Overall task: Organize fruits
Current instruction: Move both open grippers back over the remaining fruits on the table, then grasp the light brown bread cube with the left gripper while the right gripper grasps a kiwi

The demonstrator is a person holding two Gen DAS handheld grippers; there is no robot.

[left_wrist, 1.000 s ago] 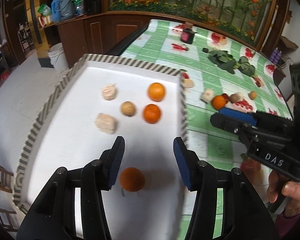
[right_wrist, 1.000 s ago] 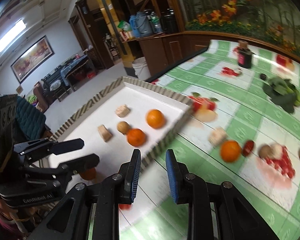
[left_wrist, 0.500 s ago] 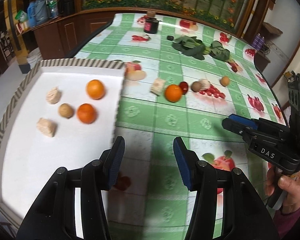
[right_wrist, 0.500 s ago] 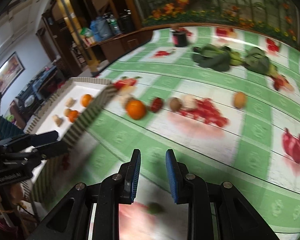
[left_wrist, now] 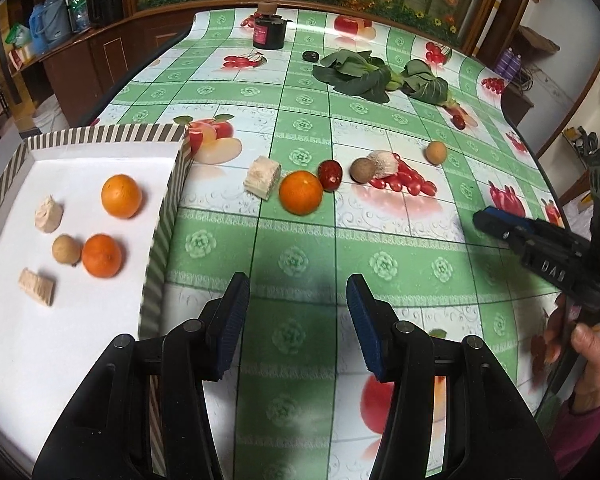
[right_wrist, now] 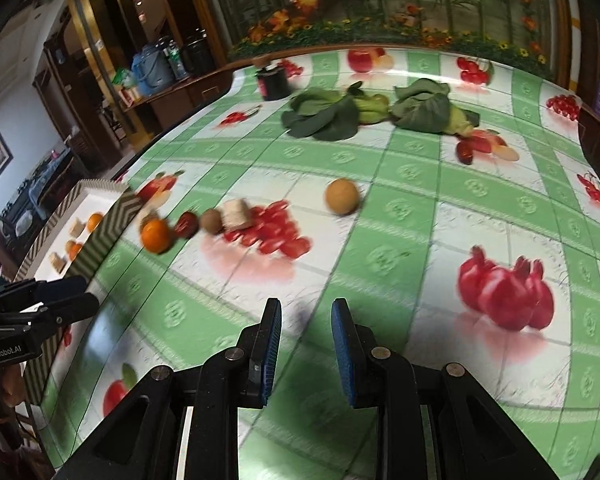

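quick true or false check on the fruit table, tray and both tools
1. Two oranges lie in the striped tray. True.
2. The orange on the tablecloth touches the red date. True.
3. The left tool grips an orange. False: nothing is between its pads.
4. The leafy greens are inside the tray. False: they lie on the far tablecloth.
5. The right tool holds nothing. True.
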